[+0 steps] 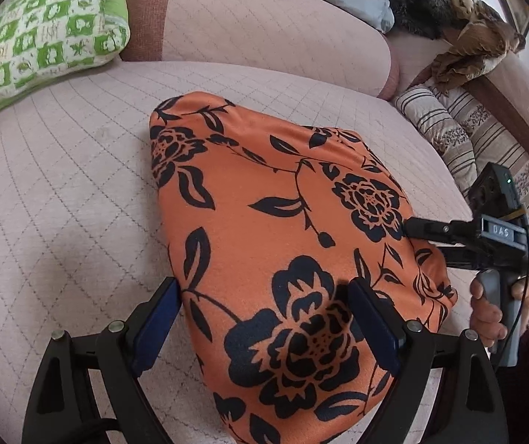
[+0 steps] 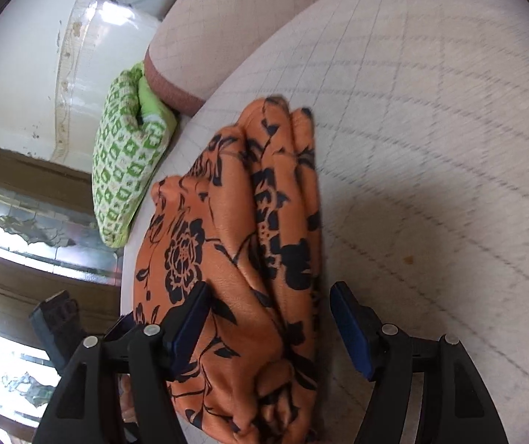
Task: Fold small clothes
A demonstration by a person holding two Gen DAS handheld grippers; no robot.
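Left gripper (image 1: 264, 318): jaws spread wide, blue pads straddling the near corner of the orange fabric garment with black flower print (image 1: 282, 229); left pad over bare cover, right pad over the cloth, no pinch seen.

Right gripper (image 2: 268, 322): jaws apart, not at full spread, the stacked folded edge of the garment (image 2: 242, 259) between them; left pad on or just over the top layer, right pad clear of the cloth. Not gripping. The person's hand (image 1: 486, 314) holds its grey handle.

Garment lies folded, several layers thick, on the pale pink quilted seat cover (image 1: 61, 192).

Beyond: green-and-white checked pillow (image 1: 39, 37) at far left, striped cushion (image 1: 445, 125) at far right, pink backrest (image 1: 264, 26) behind.
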